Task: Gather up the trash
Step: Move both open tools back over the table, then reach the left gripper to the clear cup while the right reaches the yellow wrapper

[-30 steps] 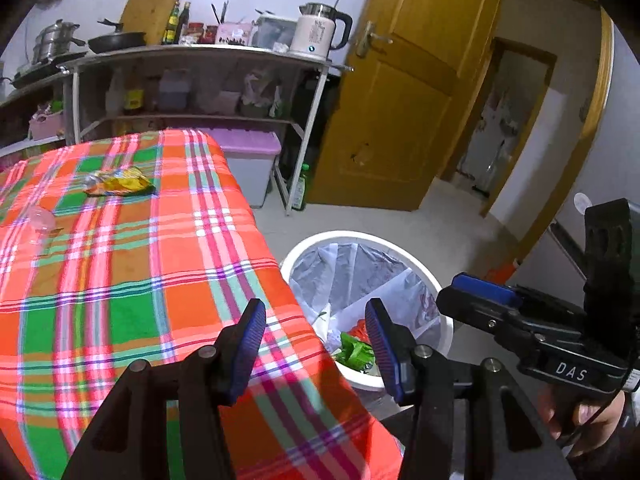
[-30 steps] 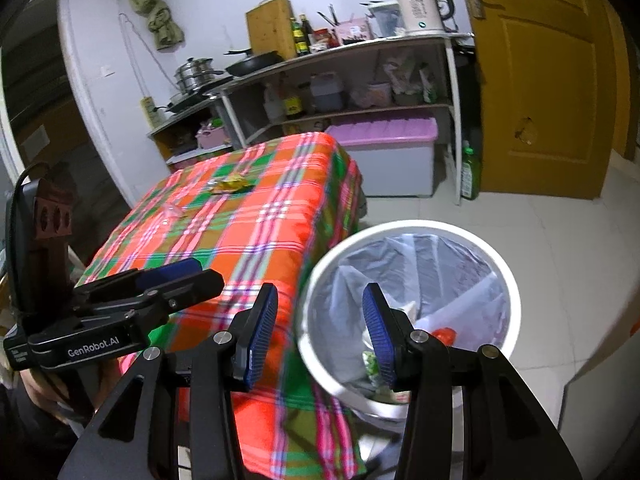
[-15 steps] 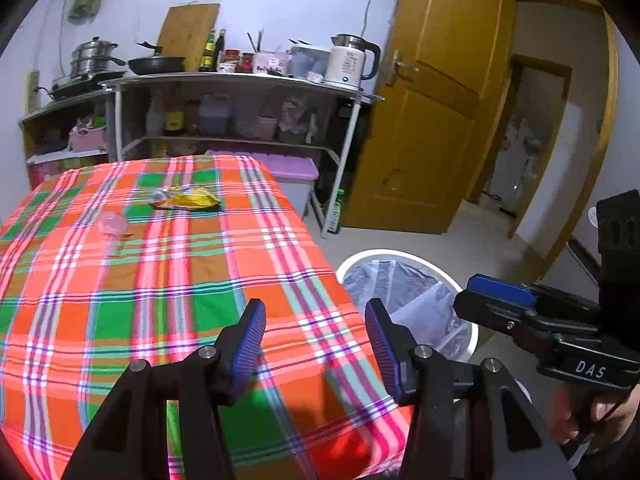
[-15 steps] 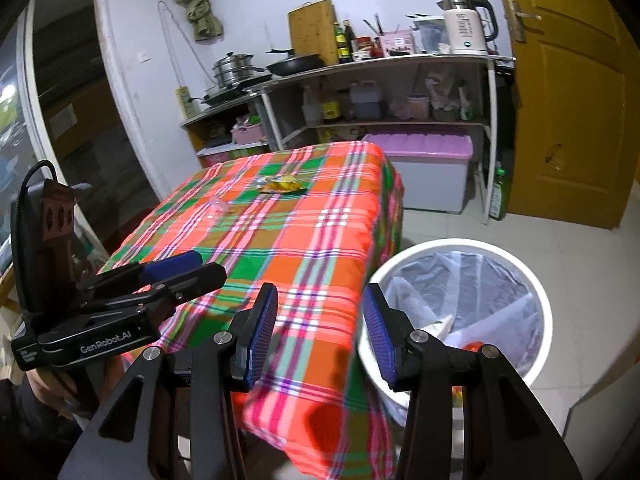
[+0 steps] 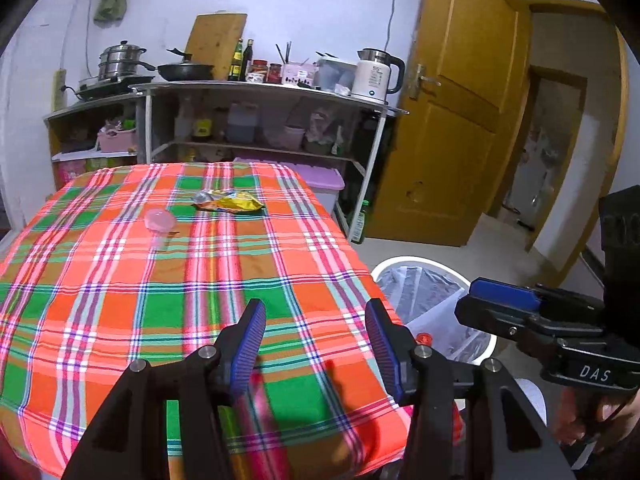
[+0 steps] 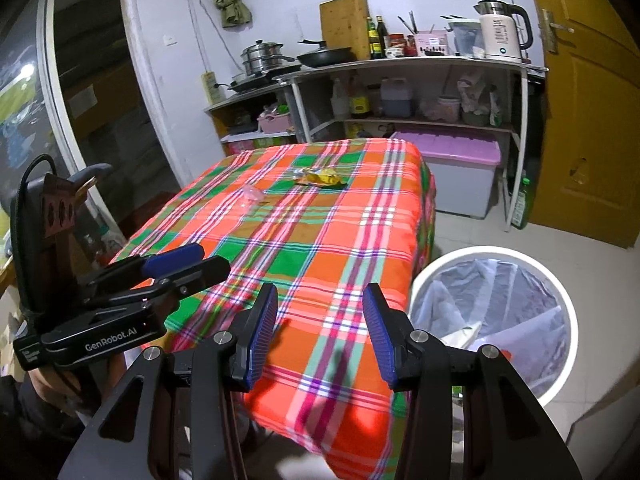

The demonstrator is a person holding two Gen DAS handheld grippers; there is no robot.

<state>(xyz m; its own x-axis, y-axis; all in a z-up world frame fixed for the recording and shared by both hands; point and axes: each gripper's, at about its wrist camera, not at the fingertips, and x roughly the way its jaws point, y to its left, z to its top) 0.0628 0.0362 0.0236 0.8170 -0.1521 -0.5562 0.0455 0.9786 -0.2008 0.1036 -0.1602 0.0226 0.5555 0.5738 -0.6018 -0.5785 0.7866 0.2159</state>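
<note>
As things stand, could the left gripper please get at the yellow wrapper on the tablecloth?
Probably yes: the left gripper is open and empty, and only bare tablecloth lies between it and the yellow wrapper. It is far across, though, so a long reach is needed.

On the table (image 5: 120, 280), upper centre, I see the snack wrapper (image 5: 228, 201); the plastic cup (image 5: 160, 220) lies lower left of it; the lined bin (image 5: 424, 264) stands at right.

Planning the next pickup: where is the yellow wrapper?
In both views, the yellow wrapper lies on the plaid tablecloth's far half, right of the clear pink cup.
</note>
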